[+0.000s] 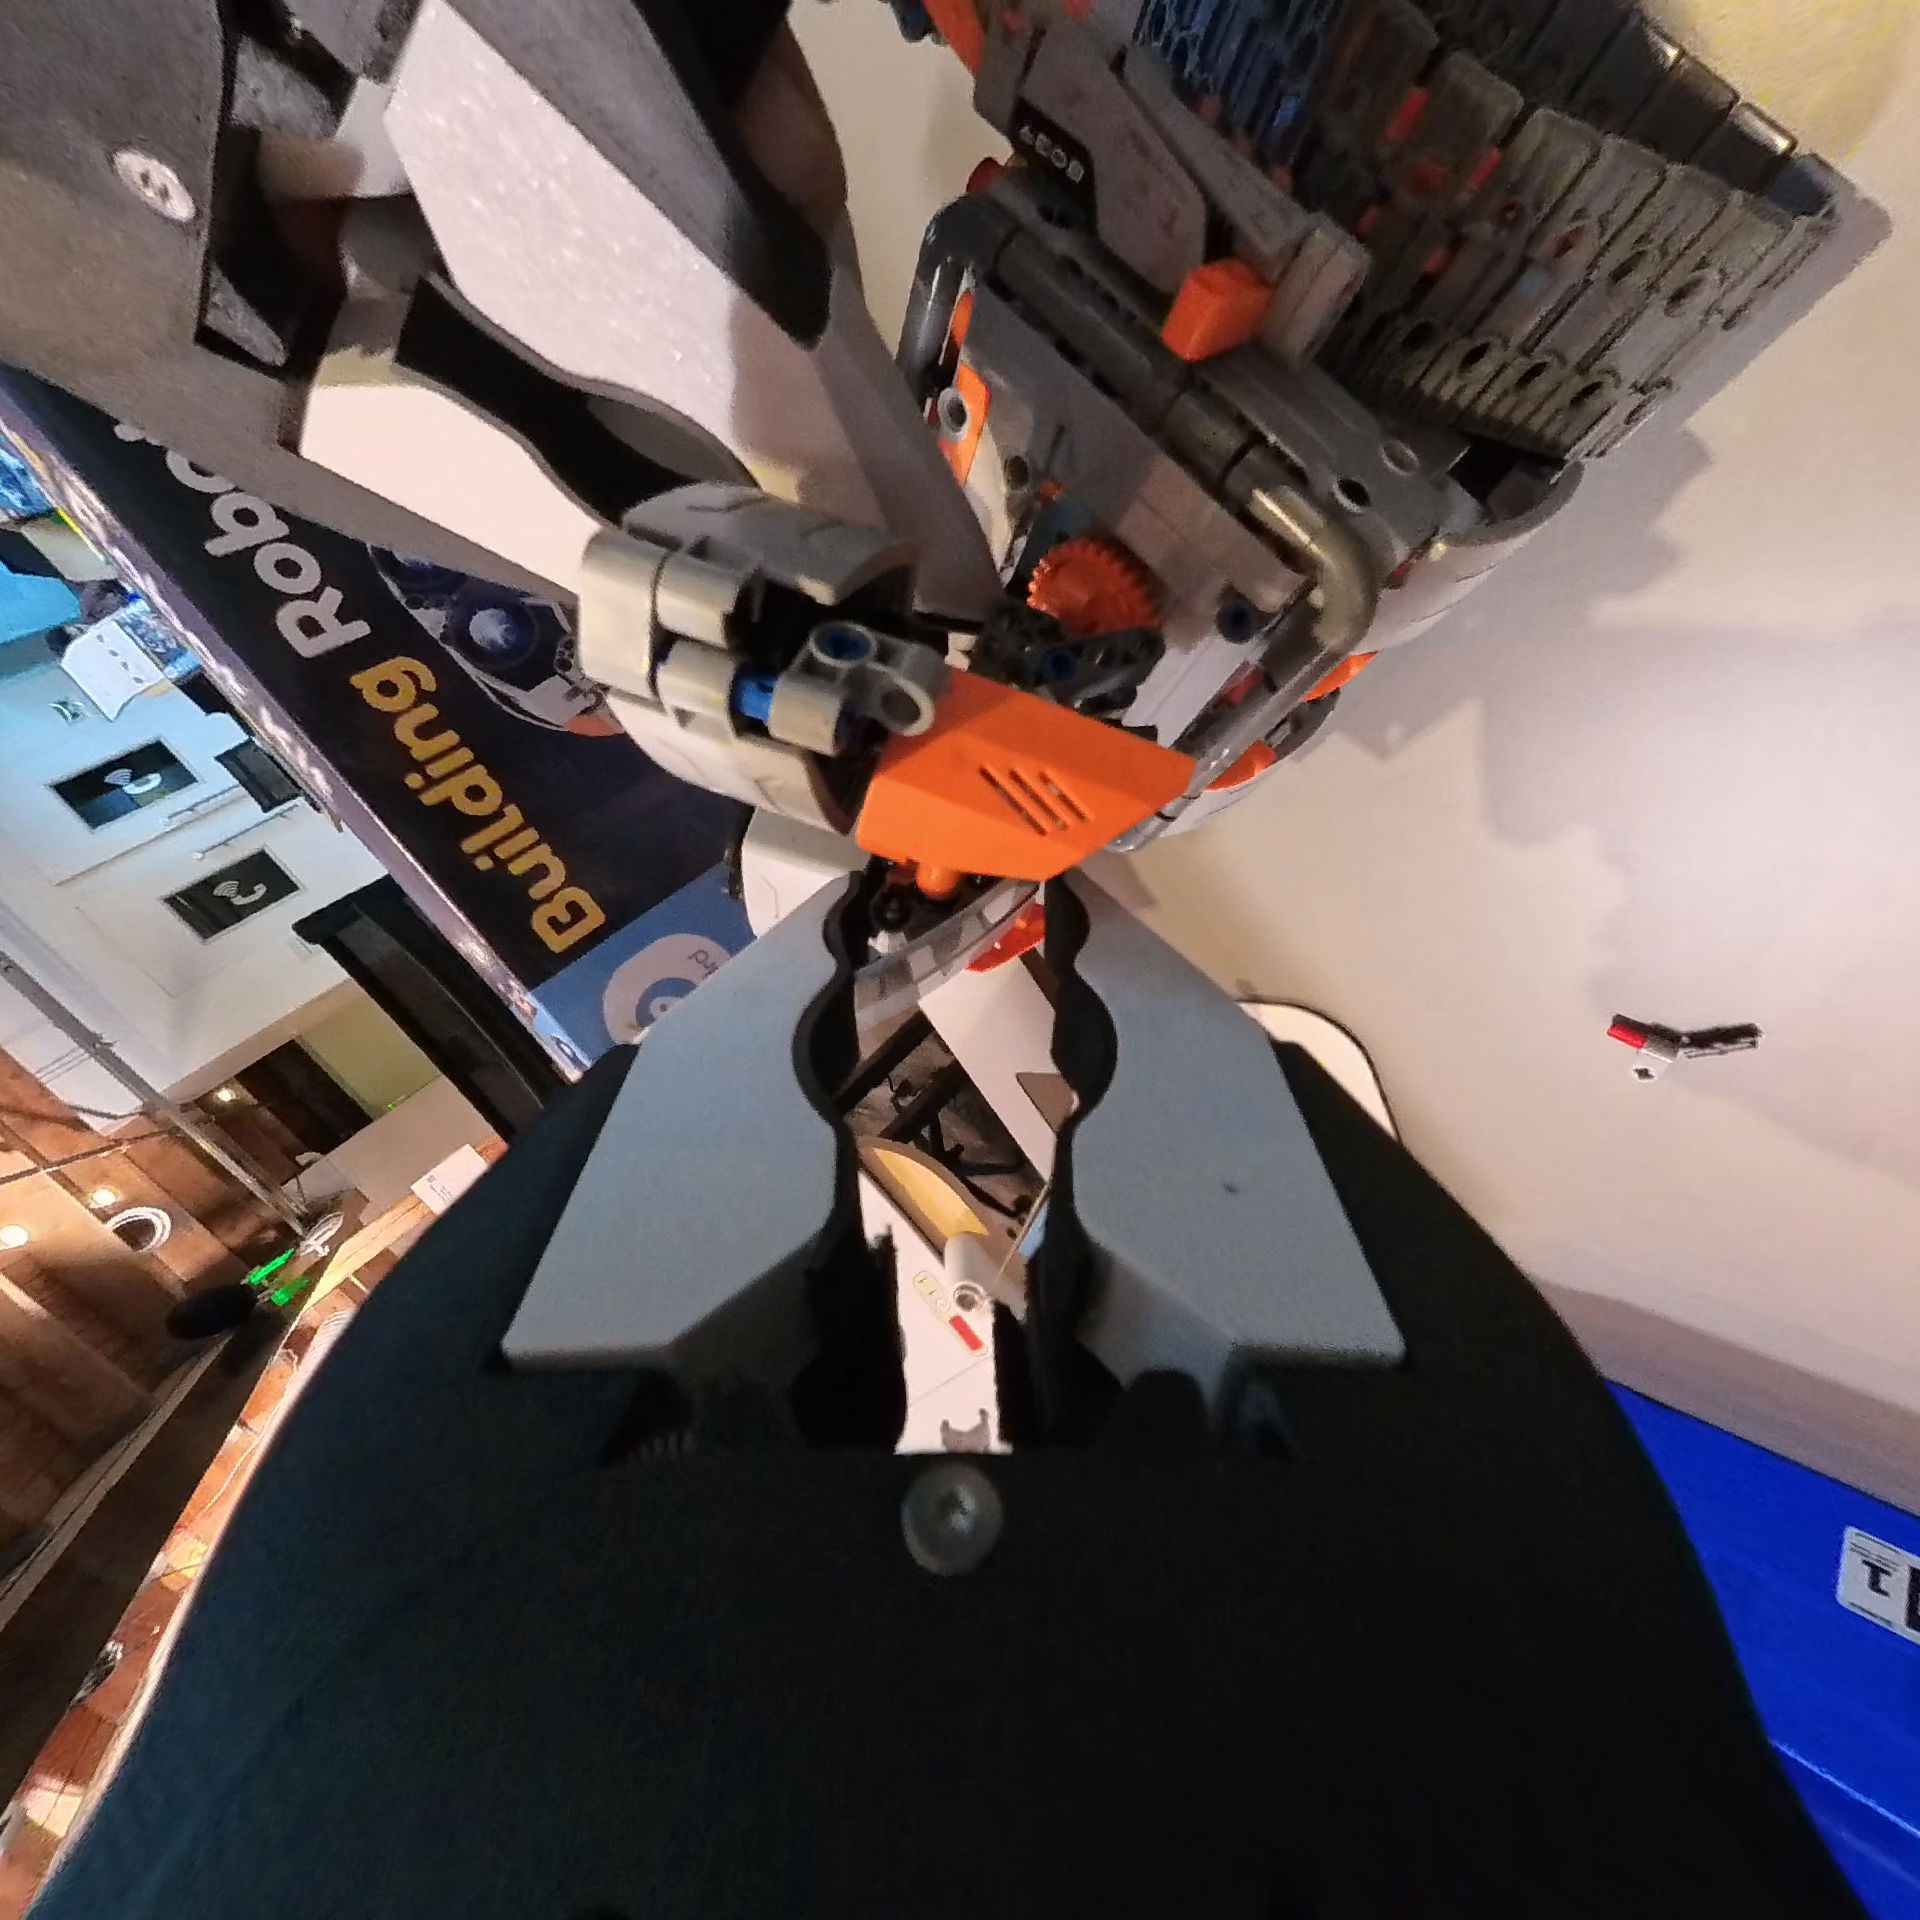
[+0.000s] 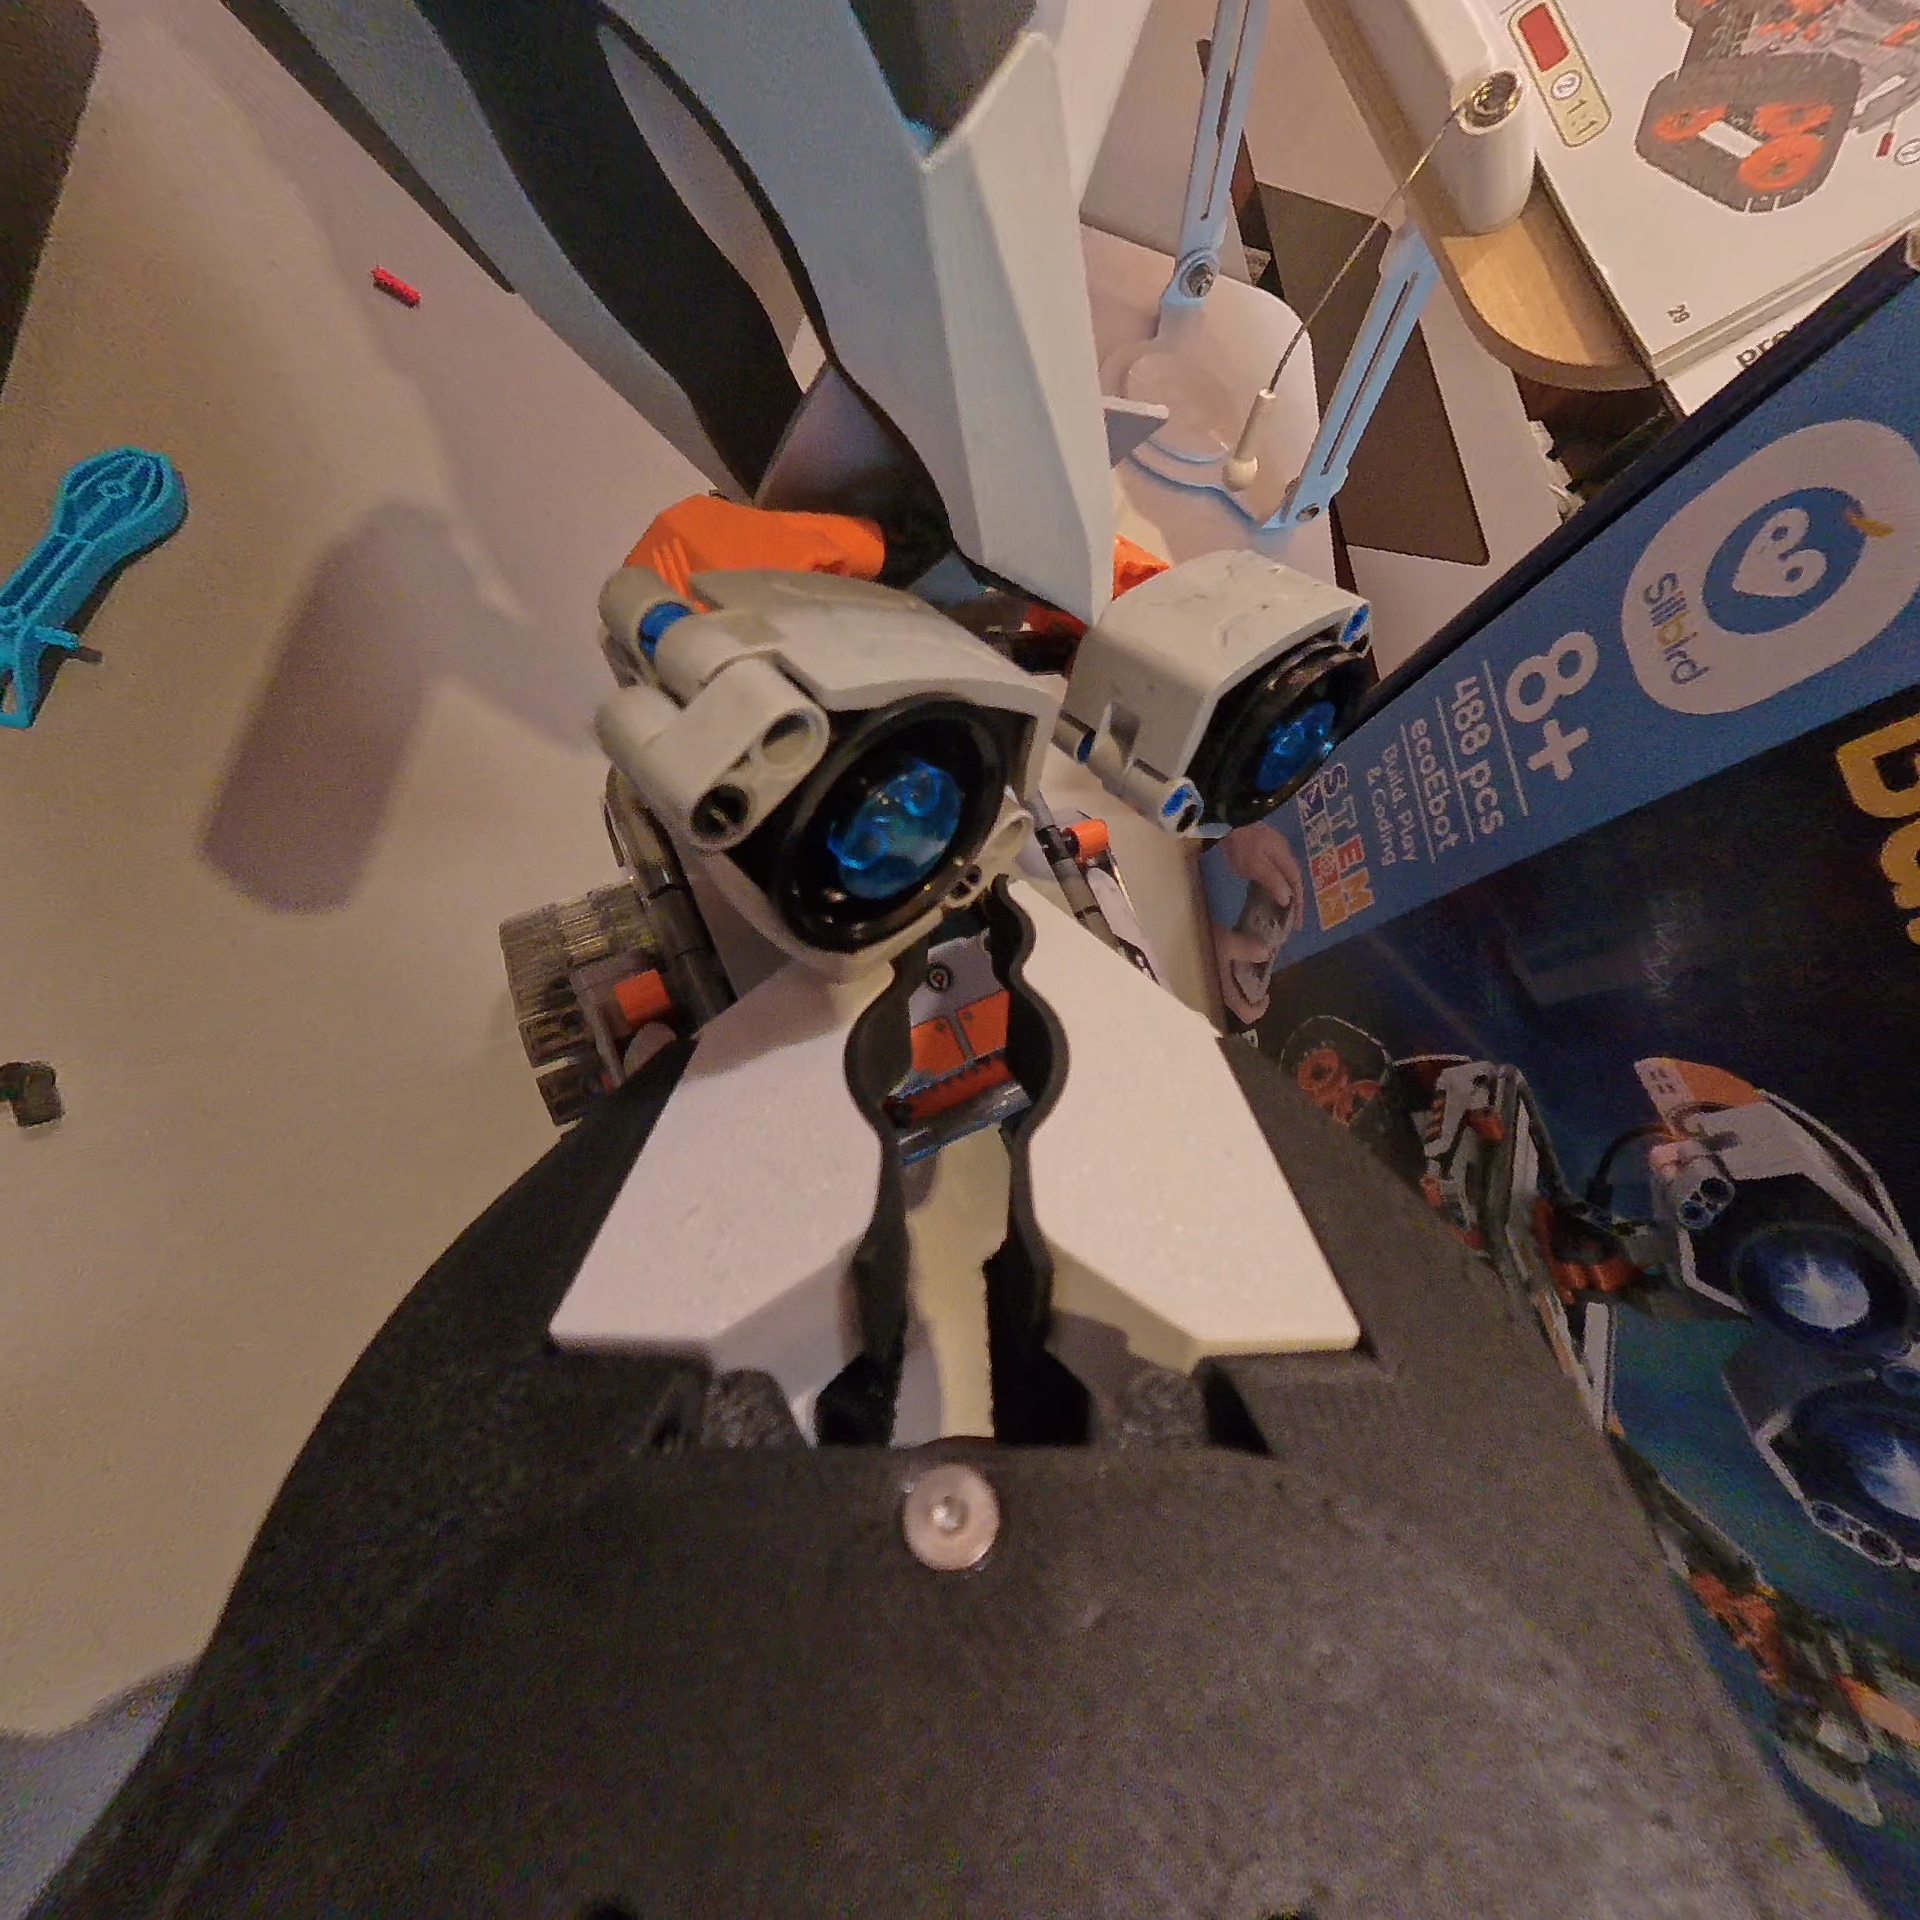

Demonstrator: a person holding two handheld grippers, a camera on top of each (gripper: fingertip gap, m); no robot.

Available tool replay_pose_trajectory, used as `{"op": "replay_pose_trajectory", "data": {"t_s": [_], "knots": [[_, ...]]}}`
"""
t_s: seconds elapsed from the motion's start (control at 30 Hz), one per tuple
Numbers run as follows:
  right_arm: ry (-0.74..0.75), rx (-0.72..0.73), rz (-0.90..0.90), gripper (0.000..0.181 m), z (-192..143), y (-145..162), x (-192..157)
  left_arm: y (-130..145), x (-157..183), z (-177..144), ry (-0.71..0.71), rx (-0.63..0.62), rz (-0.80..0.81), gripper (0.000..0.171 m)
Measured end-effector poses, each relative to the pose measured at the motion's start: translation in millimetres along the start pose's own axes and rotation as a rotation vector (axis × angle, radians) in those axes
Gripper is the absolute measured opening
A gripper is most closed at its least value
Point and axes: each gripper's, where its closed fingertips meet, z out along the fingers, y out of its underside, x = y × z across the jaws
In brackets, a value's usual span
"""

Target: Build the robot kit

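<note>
A white desk (image 2: 260, 1195) fills the left side of the right wrist view. A big blue and dark box (image 2: 1621, 935) with pictures and writing leans at the right edge. In the middle stands a toy robot (image 2: 831, 790) built from grey, white and orange bricks, with two round blue eyes.

The right gripper (image 2: 961, 914) sits low in the middle, its jaws narrow, with the tips just under the toy robot's nearer eye. It is hard to tell if they pinch anything. The left gripper (image 1: 961, 894) has narrow jaws too, right under an orange brick of the toy robot; whether they grip it cannot be told.

A teal plastic tool (image 2: 83, 561) lies at the left edge. A tiny red piece (image 2: 395, 286) lies at the upper left.
</note>
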Motion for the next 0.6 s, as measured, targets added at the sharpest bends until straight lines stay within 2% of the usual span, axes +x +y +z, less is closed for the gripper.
{"op": "replay_pose_trajectory", "data": {"t_s": [0.6], "knots": [[0.004, 0.006, -0.007, 0.006, -8.4, -3.0, 0.4, -1.7, -3.2, -0.6, 0.032, -0.058, 0.0, 0.031]]}}
